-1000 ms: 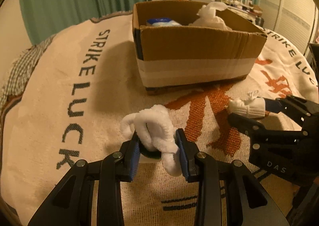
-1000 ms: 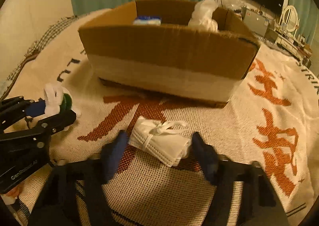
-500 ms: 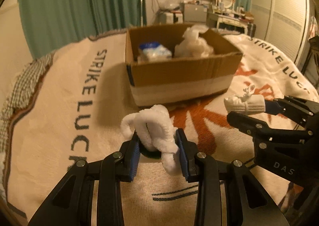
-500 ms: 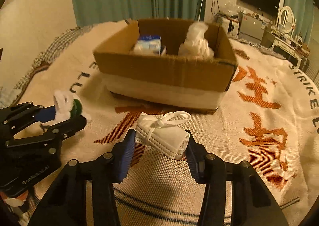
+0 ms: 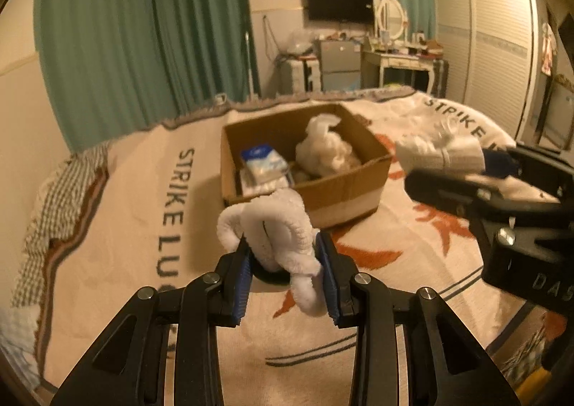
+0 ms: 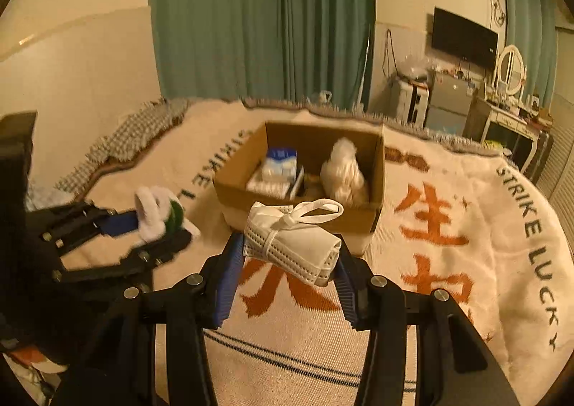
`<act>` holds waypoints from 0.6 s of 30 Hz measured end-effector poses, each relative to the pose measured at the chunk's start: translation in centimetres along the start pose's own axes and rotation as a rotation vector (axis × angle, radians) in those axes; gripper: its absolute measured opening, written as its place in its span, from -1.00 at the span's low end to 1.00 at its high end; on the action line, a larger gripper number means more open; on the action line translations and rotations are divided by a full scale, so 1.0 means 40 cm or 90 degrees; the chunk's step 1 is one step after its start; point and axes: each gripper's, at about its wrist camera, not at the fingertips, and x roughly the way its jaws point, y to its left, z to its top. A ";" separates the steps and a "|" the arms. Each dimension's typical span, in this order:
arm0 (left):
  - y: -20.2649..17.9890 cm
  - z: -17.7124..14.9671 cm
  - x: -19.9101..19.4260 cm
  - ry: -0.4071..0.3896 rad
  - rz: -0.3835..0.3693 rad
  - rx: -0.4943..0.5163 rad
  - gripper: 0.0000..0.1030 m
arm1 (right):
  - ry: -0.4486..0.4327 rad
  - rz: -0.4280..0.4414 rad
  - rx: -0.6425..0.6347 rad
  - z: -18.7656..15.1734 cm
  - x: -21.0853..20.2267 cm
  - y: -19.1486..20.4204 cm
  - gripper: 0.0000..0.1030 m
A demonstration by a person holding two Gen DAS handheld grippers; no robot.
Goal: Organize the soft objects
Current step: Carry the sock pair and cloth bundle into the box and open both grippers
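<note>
My left gripper point(image 5: 285, 277) is shut on a white fuzzy soft toy point(image 5: 276, 226) with a dark green part, held well above the blanket; it also shows in the right wrist view point(image 6: 158, 214). My right gripper point(image 6: 287, 273) is shut on a folded white cloth bundle point(image 6: 292, 244) tied with a white strap, also lifted; it appears blurred in the left wrist view point(image 5: 441, 151). An open cardboard box point(image 5: 344, 187) point(image 6: 236, 187) stands ahead of both grippers. It holds a white crumpled soft item point(image 5: 324, 151) and a blue-and-white packet point(image 5: 263, 164).
A cream blanket point(image 6: 448, 262) with orange characters and "STRIKE LUCKY" lettering covers the bed. Green curtains point(image 5: 143, 40) hang behind it. A dresser with a mirror point(image 5: 393, 20), a television point(image 5: 339, 6) and wardrobe doors point(image 5: 495, 36) stand at the back right.
Both grippers have risen high above the blanket with their objects. The box now looks smaller and is seen from above, its inside in view. The right gripper closed on the bundle.
</note>
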 end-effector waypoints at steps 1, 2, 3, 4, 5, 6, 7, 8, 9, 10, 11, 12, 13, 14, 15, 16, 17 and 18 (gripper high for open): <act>0.000 0.010 -0.003 -0.001 -0.004 -0.003 -0.36 | -0.008 0.001 -0.001 0.012 -0.008 -0.002 -0.08; -0.002 0.024 -0.002 -0.003 -0.006 -0.005 -0.35 | -0.021 0.000 -0.002 0.032 -0.019 -0.007 -0.08; -0.004 0.039 0.000 -0.004 -0.004 -0.003 -0.36 | -0.030 0.000 -0.002 0.046 -0.026 -0.012 -0.08; -0.009 0.056 0.003 -0.006 0.002 0.002 -0.36 | -0.039 0.000 -0.002 0.061 -0.032 -0.017 -0.08; -0.012 0.072 0.004 -0.011 0.002 0.008 -0.36 | -0.049 0.000 -0.003 0.078 -0.037 -0.021 -0.08; -0.014 0.084 0.005 -0.016 0.001 0.011 -0.36 | -0.063 0.000 -0.004 0.103 -0.045 -0.031 -0.08; -0.015 0.099 0.007 -0.021 -0.001 0.012 -0.36 | -0.072 0.000 -0.005 0.121 -0.048 -0.037 -0.08; -0.015 0.119 0.009 -0.028 -0.001 0.012 -0.35 | -0.078 0.001 -0.007 0.139 -0.048 -0.045 -0.08; -0.014 0.138 0.014 -0.035 -0.002 0.011 -0.35 | -0.083 0.002 -0.009 0.154 -0.047 -0.050 -0.08; -0.011 0.161 0.021 -0.044 0.000 0.010 -0.35 | -0.087 0.001 -0.012 0.173 -0.044 -0.056 -0.08; -0.008 0.178 0.027 -0.050 0.001 0.008 -0.35 | -0.088 -0.001 -0.016 0.194 -0.038 -0.062 -0.08; -0.004 0.192 0.033 -0.055 0.001 0.008 -0.35 | -0.092 -0.004 -0.019 0.216 -0.031 -0.070 -0.08; 0.000 0.208 0.040 -0.060 0.003 0.007 -0.35 | -0.096 -0.004 -0.020 0.233 -0.025 -0.078 -0.08; 0.005 0.224 0.052 -0.064 0.007 0.006 -0.35 | -0.099 -0.001 -0.020 0.257 -0.011 -0.090 -0.08; 0.012 0.242 0.070 -0.066 0.011 0.005 -0.35 | -0.102 0.000 -0.018 0.271 0.000 -0.101 -0.08; 0.017 0.254 0.083 -0.066 0.018 0.005 -0.35 | -0.104 0.001 -0.016 0.290 0.015 -0.112 -0.08; 0.026 0.271 0.103 -0.068 0.032 0.005 -0.35 | -0.105 0.001 -0.015 0.305 0.026 -0.123 -0.08; 0.031 0.280 0.115 -0.070 0.037 0.005 -0.35 | -0.106 -0.001 -0.015 0.316 0.039 -0.131 -0.08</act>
